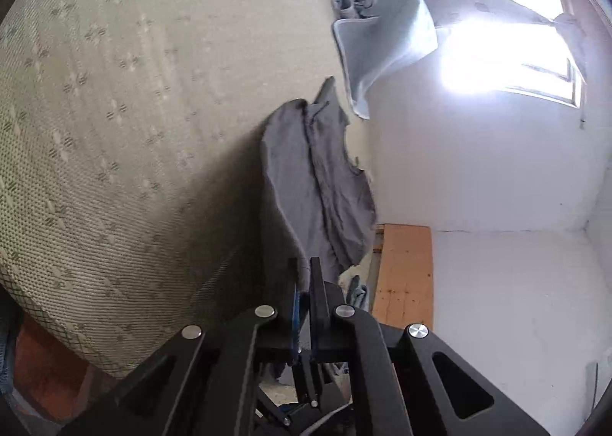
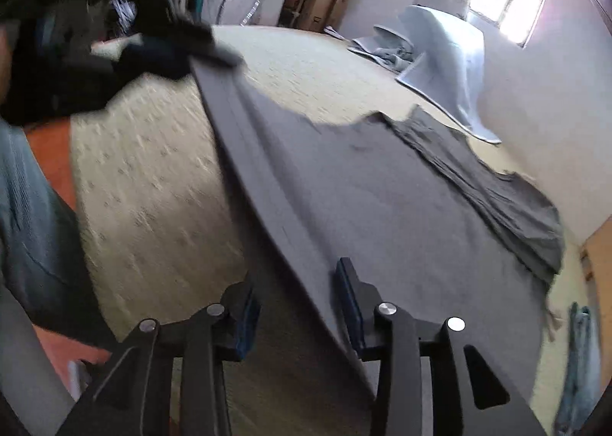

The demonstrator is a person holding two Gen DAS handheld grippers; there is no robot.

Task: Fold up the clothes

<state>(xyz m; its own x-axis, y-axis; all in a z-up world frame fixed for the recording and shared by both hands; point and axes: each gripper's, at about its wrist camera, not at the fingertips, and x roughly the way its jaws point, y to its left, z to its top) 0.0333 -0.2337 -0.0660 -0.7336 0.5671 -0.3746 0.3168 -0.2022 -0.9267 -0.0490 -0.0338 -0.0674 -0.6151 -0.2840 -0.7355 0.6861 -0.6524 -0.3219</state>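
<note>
A dark grey garment (image 2: 363, 206) lies spread over a pale patterned mattress (image 2: 153, 187), its far side bunched in folds. My left gripper (image 1: 304, 267) is shut on one edge of the garment (image 1: 317, 176), which hangs stretched away from its fingers. In the right wrist view the left gripper (image 2: 214, 53) appears blurred at the upper left, holding that raised edge taut. My right gripper (image 2: 298, 294) is open near the front, and the garment's edge runs between its blue pads without being pressed.
A light blue cloth (image 2: 447, 65) is draped by the wall under the bright window, with more crumpled fabric beside it. A wooden board (image 1: 405, 271) stands at the mattress end. A blue denim piece (image 2: 577, 359) lies at the right. A person's grey sleeve (image 2: 34, 225) fills the left.
</note>
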